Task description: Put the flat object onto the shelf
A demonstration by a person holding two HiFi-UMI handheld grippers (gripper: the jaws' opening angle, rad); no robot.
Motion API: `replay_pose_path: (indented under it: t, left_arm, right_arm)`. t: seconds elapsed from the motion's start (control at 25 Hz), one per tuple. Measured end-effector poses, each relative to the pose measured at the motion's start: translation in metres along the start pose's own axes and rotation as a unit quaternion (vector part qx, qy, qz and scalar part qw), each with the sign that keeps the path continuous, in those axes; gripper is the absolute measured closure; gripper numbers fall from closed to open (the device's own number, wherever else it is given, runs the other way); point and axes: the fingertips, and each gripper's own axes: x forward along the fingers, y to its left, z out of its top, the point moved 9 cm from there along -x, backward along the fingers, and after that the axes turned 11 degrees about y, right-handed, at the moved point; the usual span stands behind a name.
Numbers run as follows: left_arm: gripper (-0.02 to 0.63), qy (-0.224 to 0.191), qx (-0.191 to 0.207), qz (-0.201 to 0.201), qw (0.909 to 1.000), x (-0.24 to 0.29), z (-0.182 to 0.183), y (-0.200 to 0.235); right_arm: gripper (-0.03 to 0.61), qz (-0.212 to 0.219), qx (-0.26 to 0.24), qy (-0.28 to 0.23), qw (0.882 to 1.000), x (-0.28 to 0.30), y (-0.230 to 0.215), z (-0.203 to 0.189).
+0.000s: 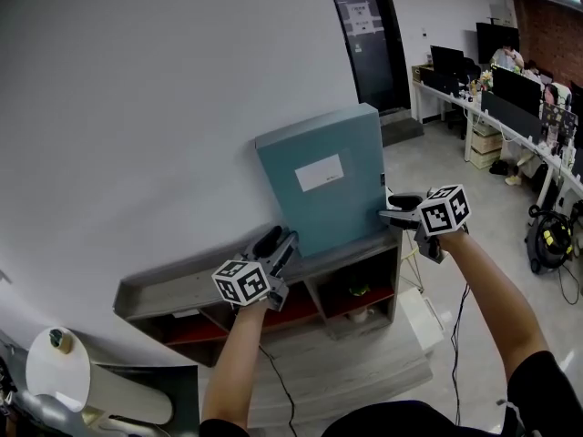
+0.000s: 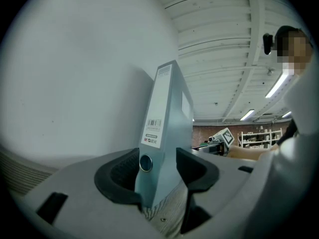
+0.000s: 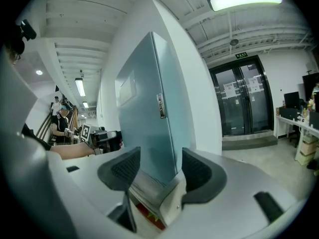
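My left gripper [image 1: 278, 241] and right gripper [image 1: 393, 208] stand open and straddle opposite ends of the file box [image 1: 321, 185] without pressing. The box stands upright on the shelf [image 1: 173, 289] top, against the wall [image 1: 137, 107].

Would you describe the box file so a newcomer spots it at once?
Against the white wall stands a low grey shelf unit. On its top stands the box file: teal, white-labelled, far bigger than the small items shelved below.
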Motion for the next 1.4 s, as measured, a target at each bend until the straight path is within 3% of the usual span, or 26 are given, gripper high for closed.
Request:
replay_pose_path:
  t: [0.28,0.48,0.72,0.8,0.88,0.96,1.04,1.2,1.4]
  left_arm:
    - [0.400,-0.007,0.010,-0.001,0.9999,-0.038,-0.010,-0.025]
    - [0.412,0.015,0.045,-0.025,0.9986,-0.068,-0.037,-0.053]
    - [0.467,0.012,0.022,0.011,0.9996,-0.104,-0.097,-0.096]
    - [0.485,0.003,-0.006,0.024,0.9997,-0.113,-0.120,-0.113]
    - [0.519,-0.023,-0.077,0.036,0.9961,-0.122,-0.146,-0.125]
    - [0.555,-0.054,-0.156,0.052,0.9849,-0.133,-0.178,-0.136]
    - [0.579,-0.066,-0.195,0.081,0.9752,-0.146,-0.212,-0.149]
    - [0.598,-0.020,-0.202,0.131,0.9704,-0.164,-0.269,-0.176]
    - [0.598,0.016,-0.192,0.194,0.9619,-0.173,-0.313,-0.207]
  right_arm:
    - [0.324,-0.002,-0.004,-0.012,1.000,-0.025,0.017,-0.025]
    - [0.355,-0.022,-0.052,-0.011,0.998,-0.036,0.038,-0.037]
    - [0.406,0.028,-0.058,-0.035,0.997,-0.056,0.083,-0.069]
    - [0.423,0.040,-0.056,-0.047,0.996,-0.062,0.094,-0.086]
    - [0.476,0.049,-0.055,-0.063,0.995,-0.066,0.102,-0.110]
    - [0.521,0.050,-0.047,-0.073,0.995,-0.066,0.105,-0.147]
    - [0.541,0.034,-0.021,-0.070,0.997,-0.064,0.105,-0.190]
    - [0.578,0.011,0.043,-0.060,0.997,-0.057,0.118,-0.263]
    - [0.578,-0.021,0.092,-0.069,0.993,-0.059,0.158,-0.315]
